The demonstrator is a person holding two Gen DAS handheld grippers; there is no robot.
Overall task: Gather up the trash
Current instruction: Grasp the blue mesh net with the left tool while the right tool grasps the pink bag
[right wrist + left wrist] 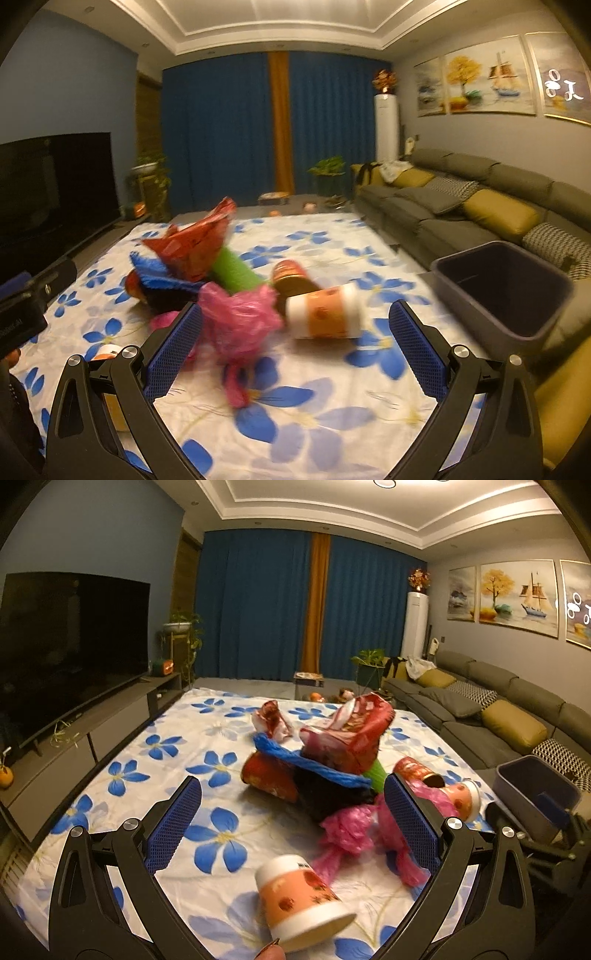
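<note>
Blue-flowered white cloth covers the table, and the trash sits heaped near its middle, nearer the right edge than the left. A crumpled red snack bag rides on top of a blue plastic bag and something black beneath it; a green tube pokes out of the heap's right side. Pink plastic bags spill from the pile toward the near edge, loose and soft, likely to sag if pinched at one end.

Three paper cups lie on their sides around the heap: one orange-and-white cup close to the near edge, a second like it on the right side, and a red cup just behind that one, touching or nearly so.

Off the table's right edge, by the sofa, an open dark bin stands with nothing visible inside, placed within reach of the right hand, presumably so that pieces can be dropped straight in.

Nothing seems collected yet. Left gripper hovers above the near cup and the pink bags, jaws wide apart and holding nothing. Right gripper points at the second cup, jaws likewise spread and empty. That cup looks like the easiest first pick for the right gripper: rigid and closest to the bin.
</note>
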